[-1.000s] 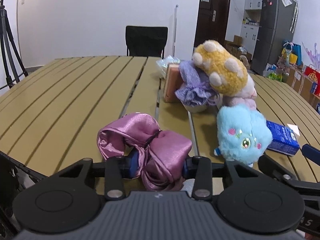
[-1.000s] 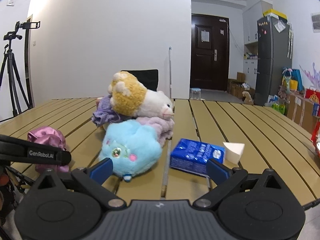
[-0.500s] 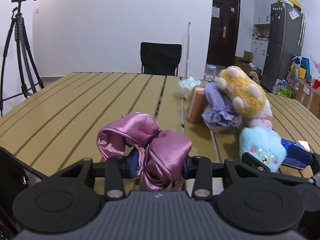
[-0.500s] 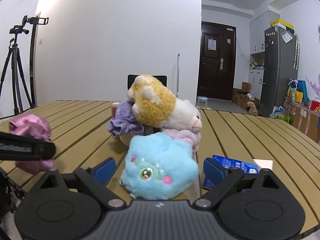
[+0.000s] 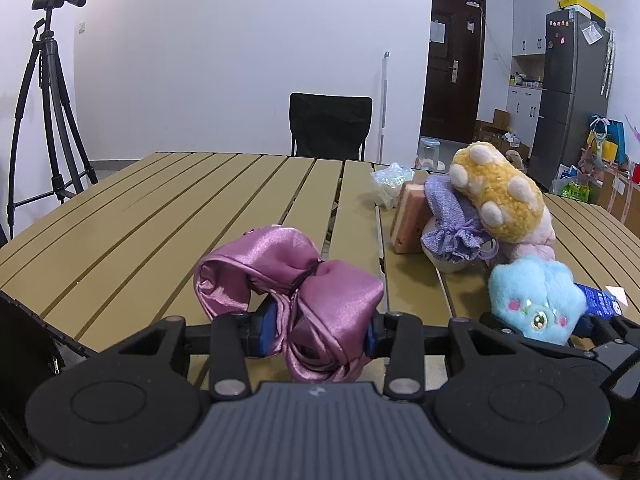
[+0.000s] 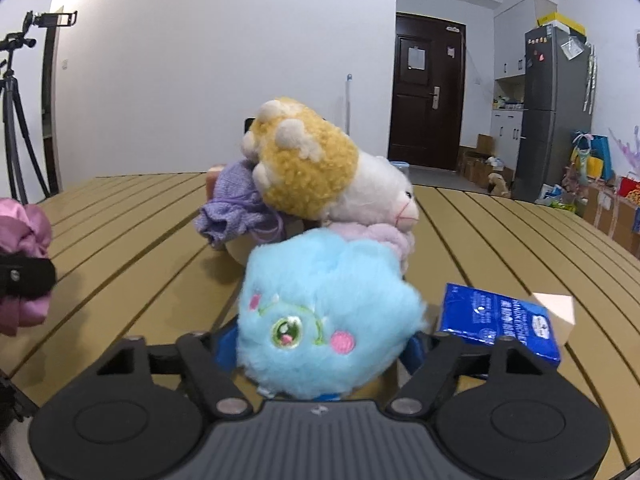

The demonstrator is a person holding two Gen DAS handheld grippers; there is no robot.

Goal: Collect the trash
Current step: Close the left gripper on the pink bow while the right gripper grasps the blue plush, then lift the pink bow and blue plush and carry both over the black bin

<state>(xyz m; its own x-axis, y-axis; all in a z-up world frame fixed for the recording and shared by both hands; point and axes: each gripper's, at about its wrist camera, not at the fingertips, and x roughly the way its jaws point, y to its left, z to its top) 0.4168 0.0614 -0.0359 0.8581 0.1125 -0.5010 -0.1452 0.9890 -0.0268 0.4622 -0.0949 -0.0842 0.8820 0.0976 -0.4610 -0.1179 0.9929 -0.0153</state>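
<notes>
Left gripper [image 5: 318, 330] clamped on pink bow [image 5: 292, 292]; right gripper [image 6: 320, 346] closing around blue plush [image 6: 320, 312] near table's [image 6: 500, 240] front edge.

Even indoor light, soft shadows, fisheye bending and dark corners throughout.

Pink bow [image 5: 288, 284]: glossy satin cloth. Blue plush [image 6: 320, 312]: long fluffy fur. Yellow plush [image 6: 308, 164]: nubby fleece. Tabletop [image 5: 160, 216]: matt slats. Blue pack [image 6: 500, 324]: glossy film. Grippers: matt black plastic.
</notes>
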